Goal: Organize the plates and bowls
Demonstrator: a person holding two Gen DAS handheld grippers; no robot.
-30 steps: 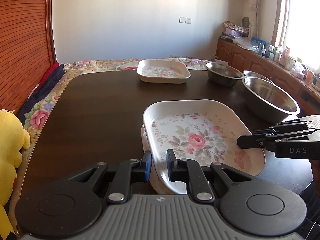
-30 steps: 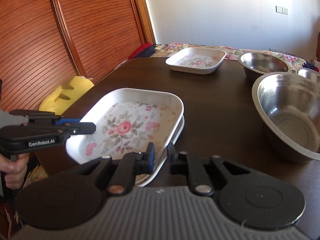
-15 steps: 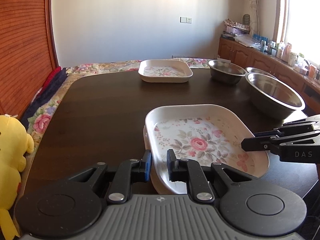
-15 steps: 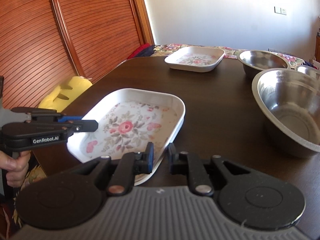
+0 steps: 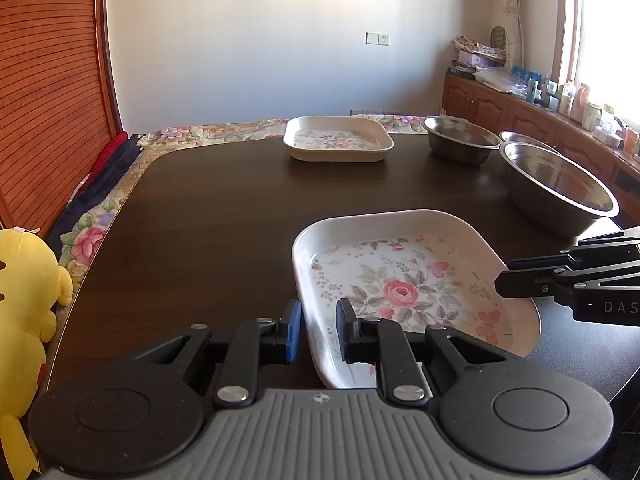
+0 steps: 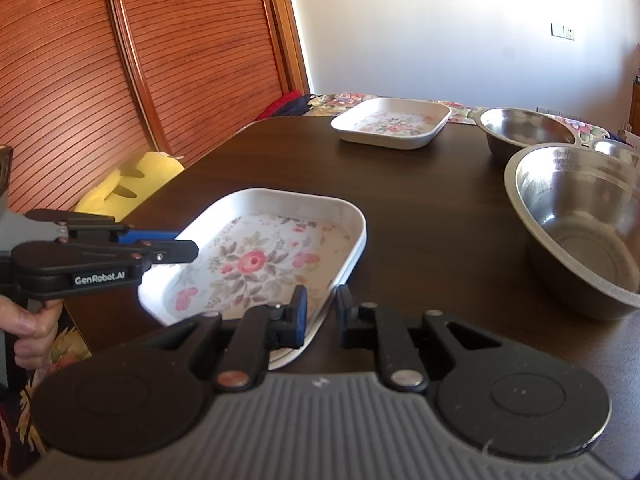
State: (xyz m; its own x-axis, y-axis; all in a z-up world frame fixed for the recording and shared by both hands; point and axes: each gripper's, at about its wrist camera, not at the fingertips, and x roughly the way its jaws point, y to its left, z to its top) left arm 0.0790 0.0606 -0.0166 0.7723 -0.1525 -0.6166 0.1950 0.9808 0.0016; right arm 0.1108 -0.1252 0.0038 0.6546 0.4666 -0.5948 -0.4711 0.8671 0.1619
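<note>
Straddling near plate (image 5: 404, 280) rim: left gripper (image 5: 318, 330) and right gripper (image 6: 322, 314), jaws slightly apart on opposite edges, clamp uncertain. Second plate (image 5: 338, 142) lies straight beyond it, across table (image 5: 220, 220).

Left gripper (image 5: 318, 334): bottom centre of the left wrist view, level, fingers a narrow gap apart around a rim; also at mid left of the right wrist view.
Right gripper (image 6: 321, 316): bottom centre of its own view, same narrow gap around a rim.
Left hand (image 6: 34, 326): lower left edge, gripping the handle.
</note>
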